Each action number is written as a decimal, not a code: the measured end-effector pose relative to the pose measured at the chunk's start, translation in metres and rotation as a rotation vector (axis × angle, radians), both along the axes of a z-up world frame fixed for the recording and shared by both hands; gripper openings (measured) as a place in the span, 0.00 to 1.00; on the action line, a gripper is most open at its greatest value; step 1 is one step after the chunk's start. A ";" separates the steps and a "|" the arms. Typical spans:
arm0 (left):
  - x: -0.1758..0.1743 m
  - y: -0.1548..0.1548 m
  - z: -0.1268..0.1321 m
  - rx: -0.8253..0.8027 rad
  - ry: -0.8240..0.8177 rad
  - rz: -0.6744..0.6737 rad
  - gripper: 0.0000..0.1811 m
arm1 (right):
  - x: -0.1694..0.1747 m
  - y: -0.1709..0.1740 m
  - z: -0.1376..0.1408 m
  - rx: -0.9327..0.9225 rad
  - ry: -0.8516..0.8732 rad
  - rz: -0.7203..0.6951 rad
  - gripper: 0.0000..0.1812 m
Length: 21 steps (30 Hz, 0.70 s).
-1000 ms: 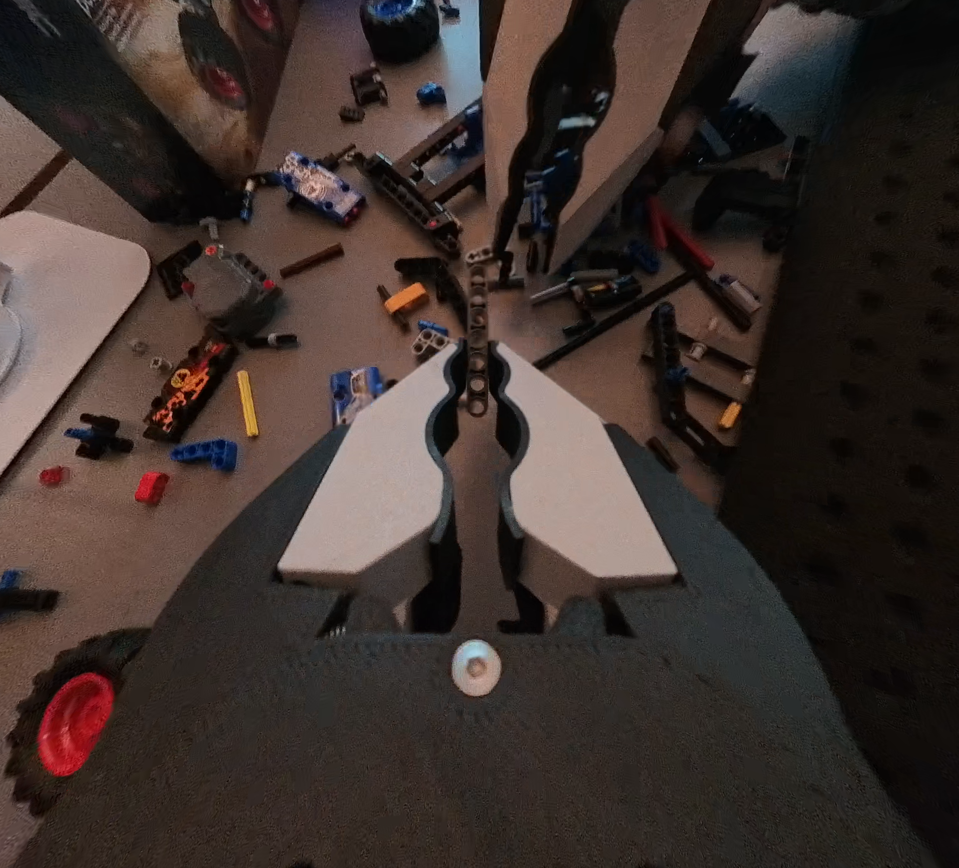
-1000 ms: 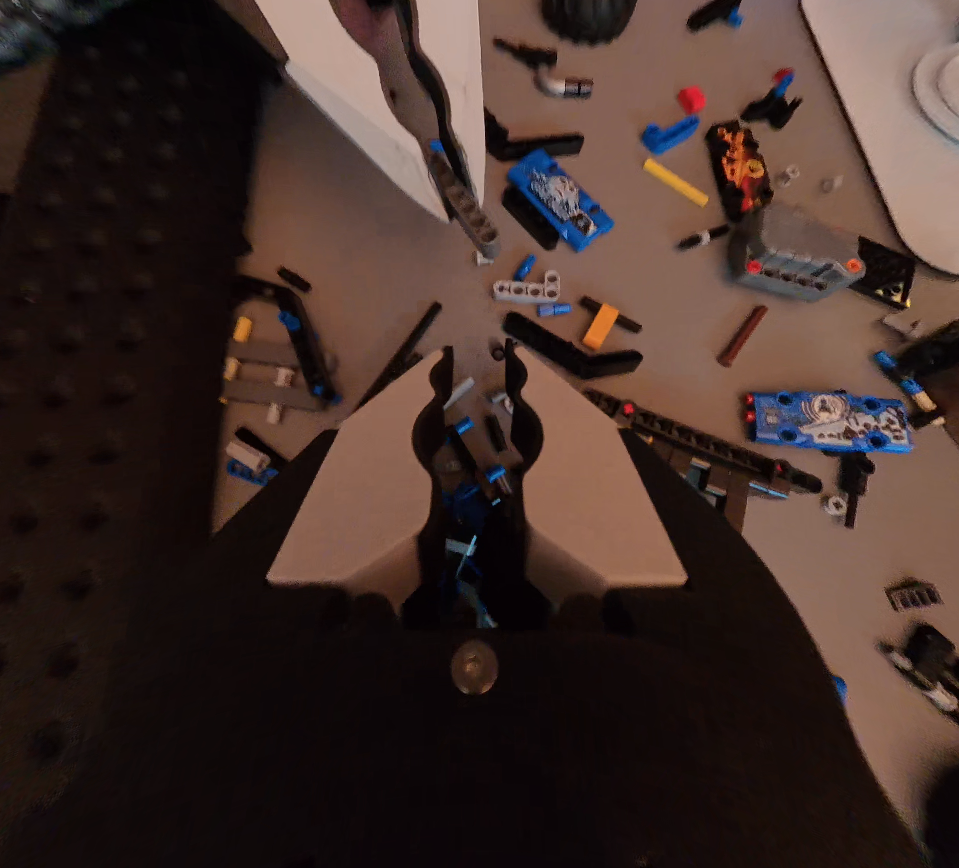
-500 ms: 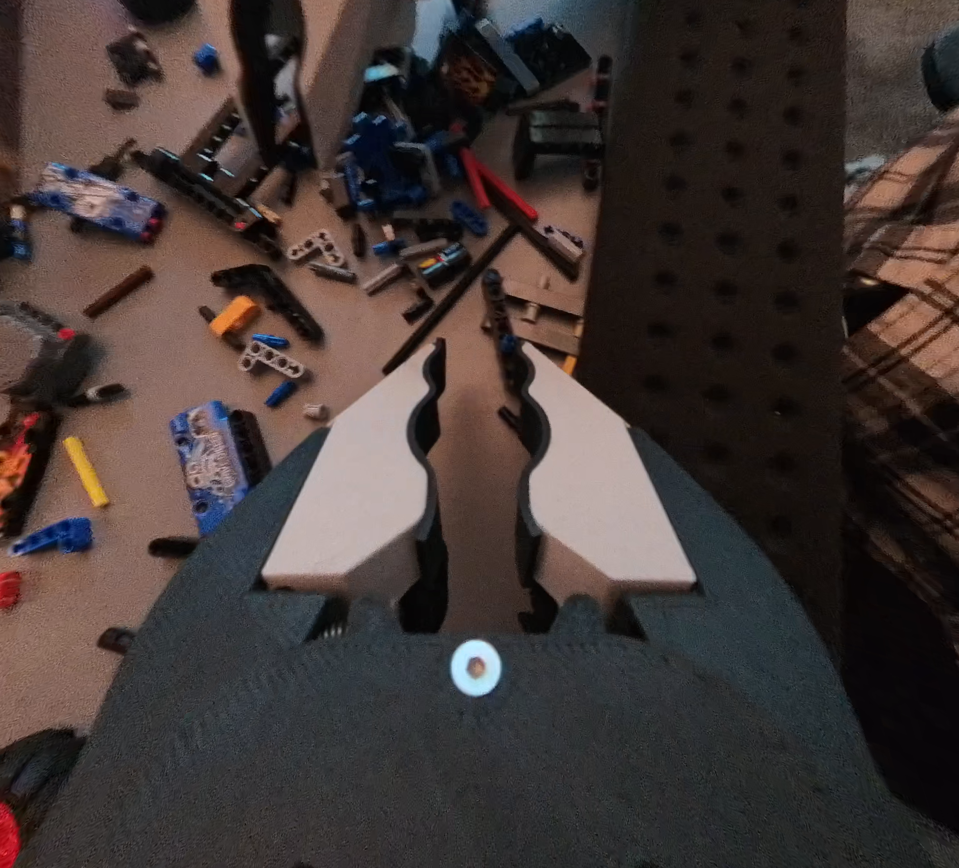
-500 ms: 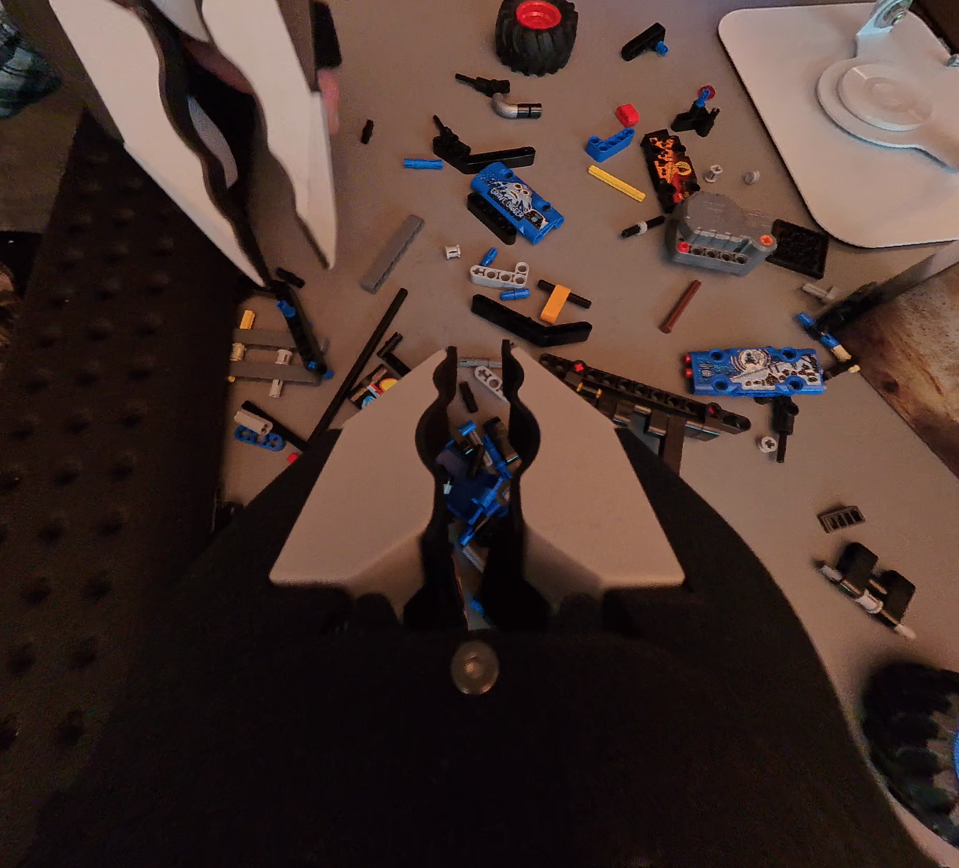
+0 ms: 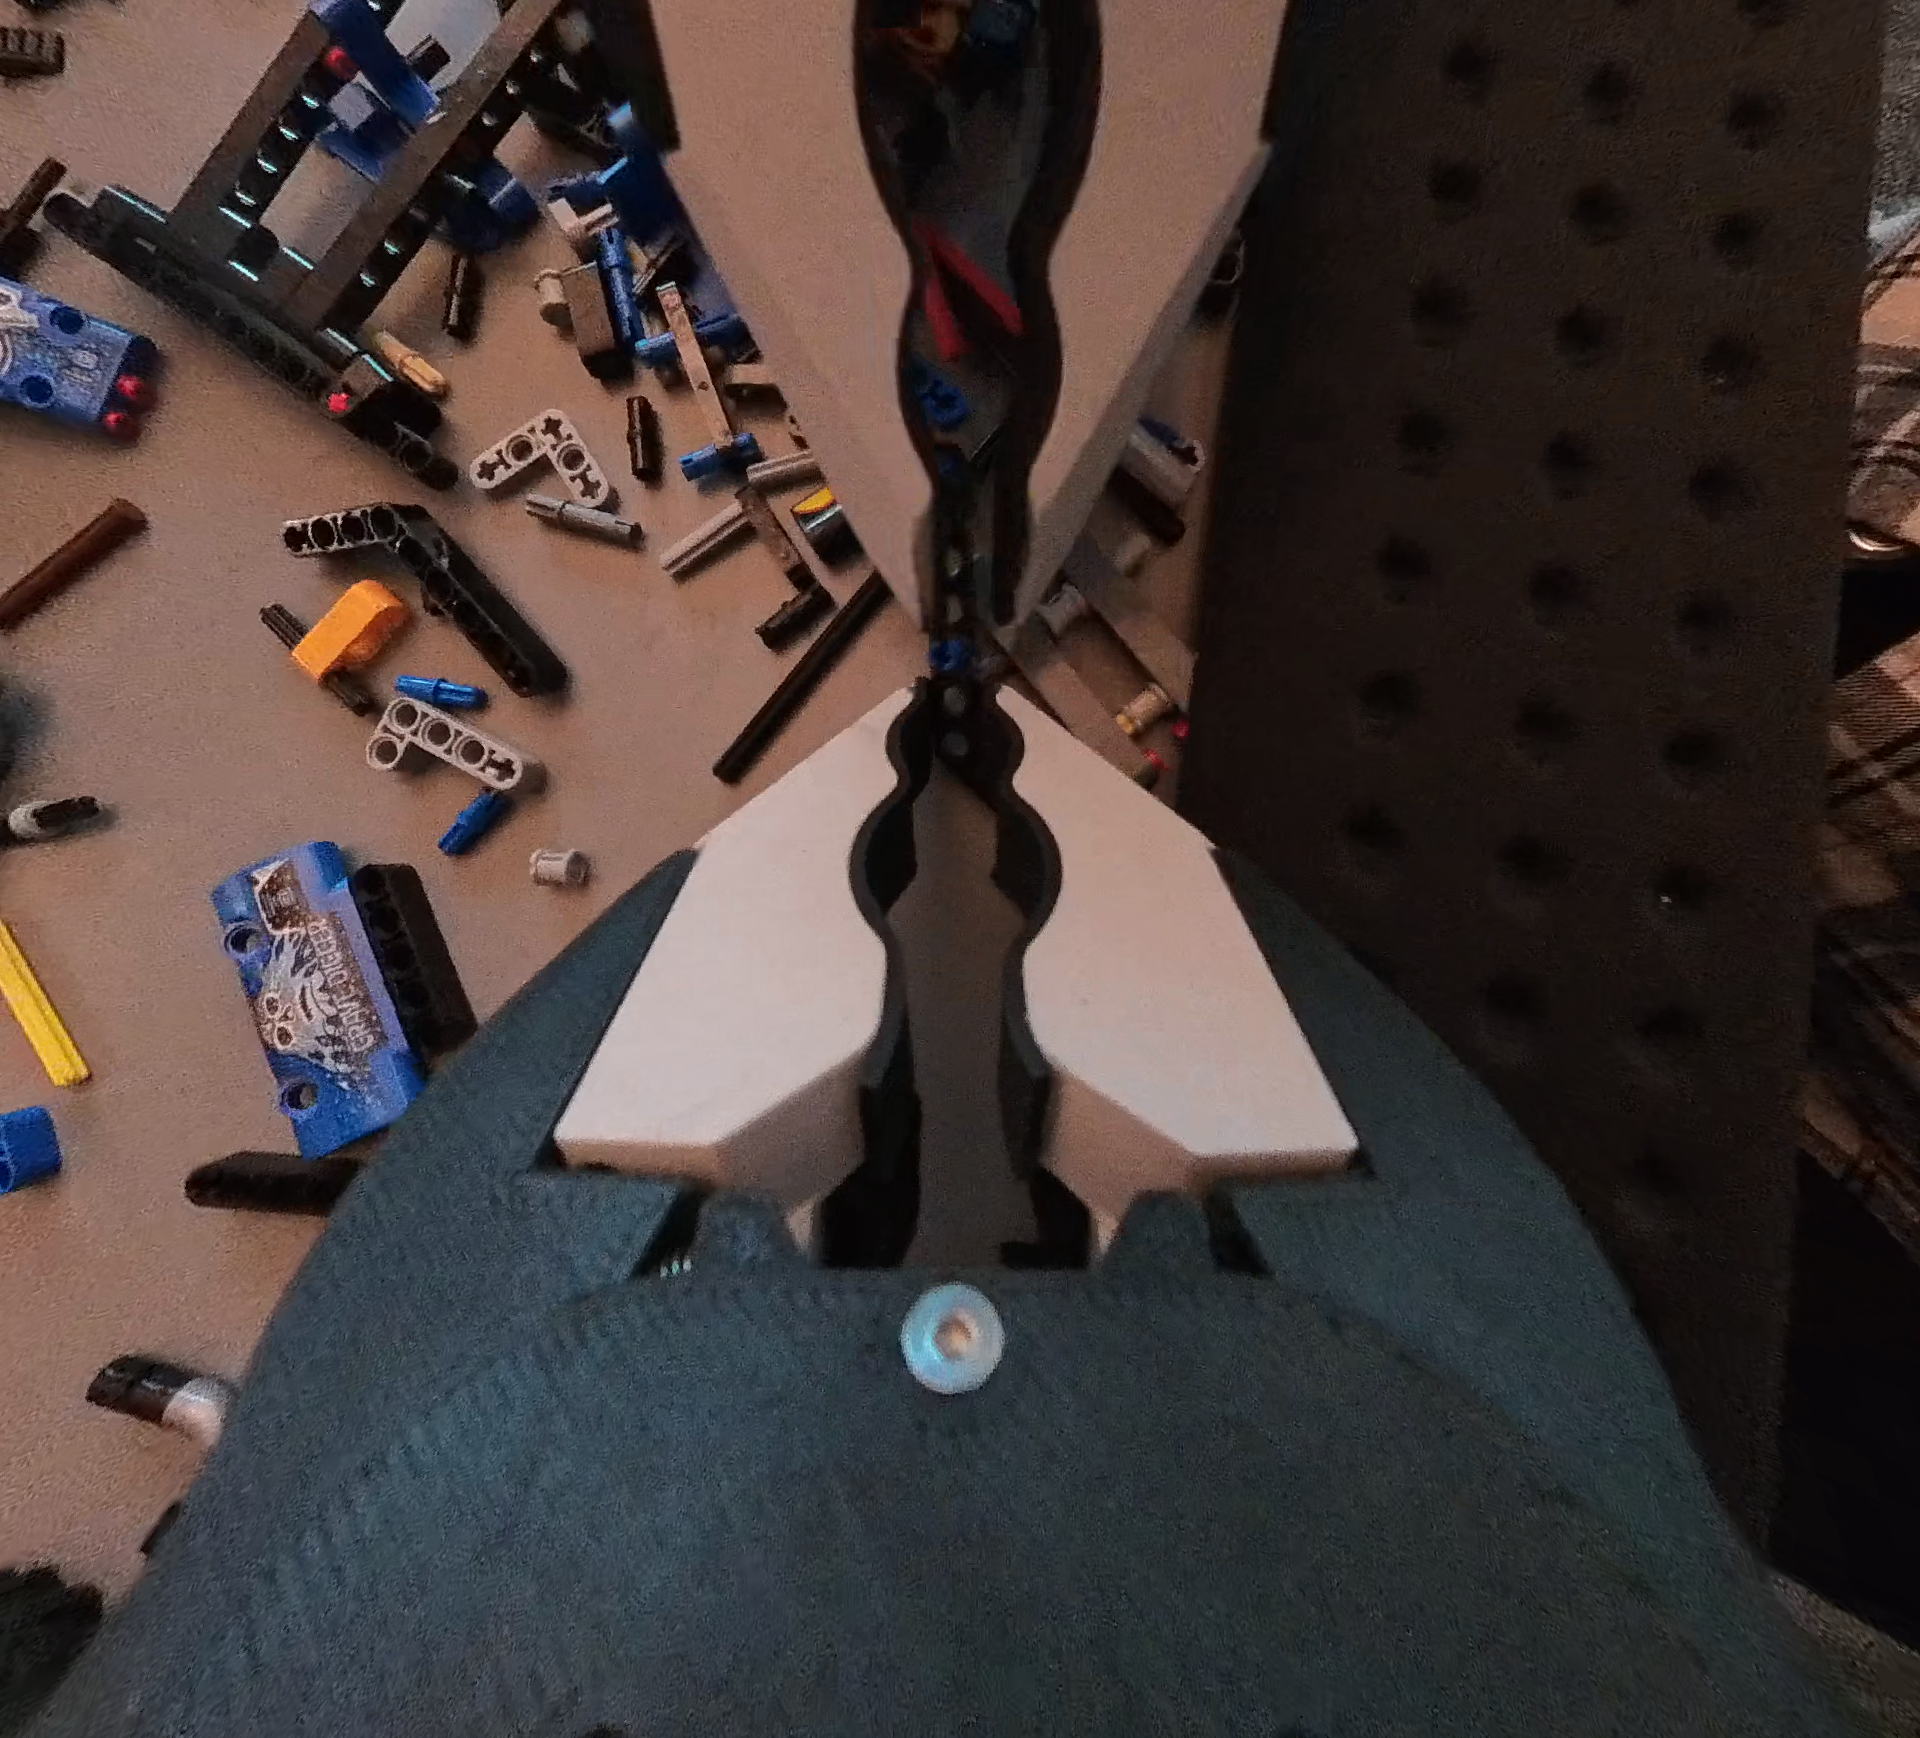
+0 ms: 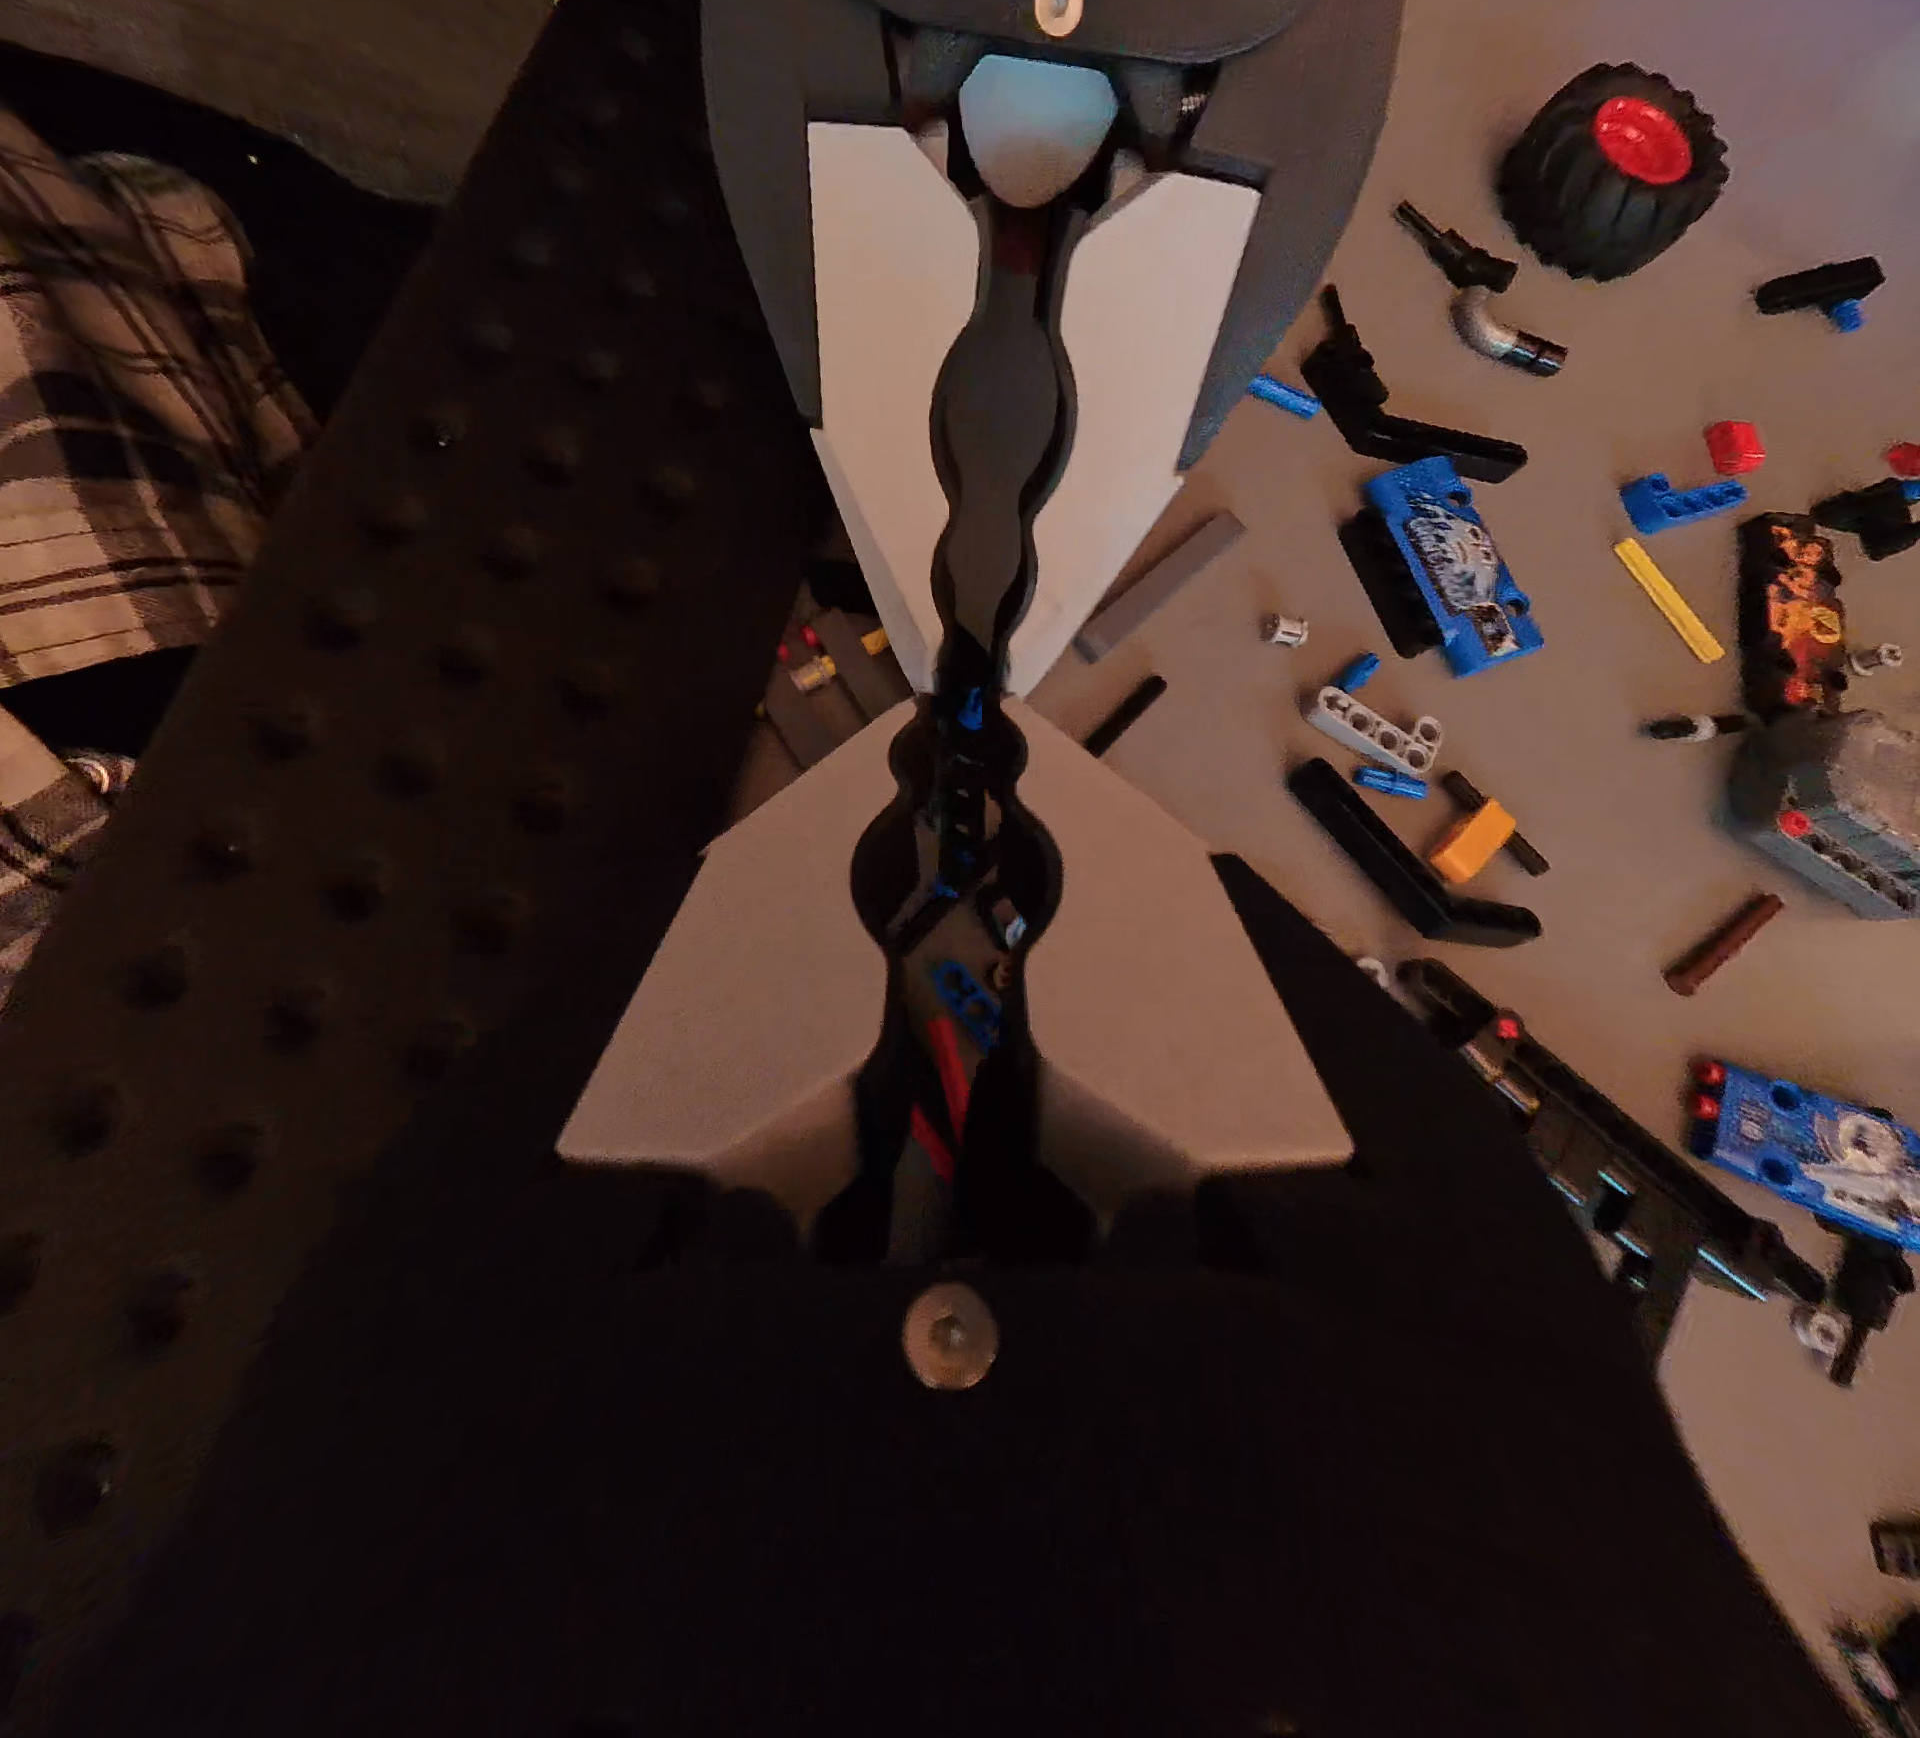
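- The left gripper (image 5: 958, 709) points forward at the centre of its view, tip to tip with the right gripper (image 6: 961, 724), which comes from the opposite side.
- Both grippers are nearly closed, each pinching one end of the same black beam with holes (image 5: 956, 649) (a blue pin (image 5: 948, 652) sits on it between the two tips).
- The beam is held above the grey worktop (image 5: 208, 753), at mid-frame.
- Loose pieces lie at the left: an orange connector (image 5: 348, 639), a blue printed panel (image 5: 312, 992), a black ladder-like frame (image 5: 343, 99).
- In the right wrist view, a black wheel with red hub (image 6: 1616, 166) stands at the upper right.
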State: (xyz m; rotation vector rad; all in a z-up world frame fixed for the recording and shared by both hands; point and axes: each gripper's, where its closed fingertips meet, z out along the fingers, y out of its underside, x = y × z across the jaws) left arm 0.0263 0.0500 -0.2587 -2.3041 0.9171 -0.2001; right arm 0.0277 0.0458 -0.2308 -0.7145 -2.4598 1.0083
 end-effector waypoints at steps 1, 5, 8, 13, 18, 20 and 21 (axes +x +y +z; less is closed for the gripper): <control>0.000 0.001 0.000 0.004 0.005 0.002 0.03 | -0.001 -0.002 -0.002 -0.003 -0.010 -0.004 0.02; 0.001 0.003 -0.001 0.007 0.010 0.000 0.04 | -0.007 0.000 -0.007 0.000 -0.037 -0.043 0.00; 0.001 0.003 -0.001 0.012 0.001 0.001 0.04 | -0.007 0.001 -0.008 0.007 -0.041 -0.055 0.00; -0.001 0.004 -0.001 0.029 0.022 0.003 0.05 | -0.006 0.005 -0.010 0.011 -0.065 -0.067 0.05; -0.002 0.006 0.000 0.059 0.059 0.002 0.05 | -0.005 0.006 -0.008 -0.014 -0.081 -0.078 0.06; -0.003 0.006 0.000 0.071 0.078 0.001 0.05 | -0.006 0.010 -0.003 -0.050 -0.088 -0.099 0.06; -0.004 0.007 0.000 0.082 0.095 0.001 0.05 | -0.005 0.010 -0.002 -0.064 -0.101 -0.103 0.05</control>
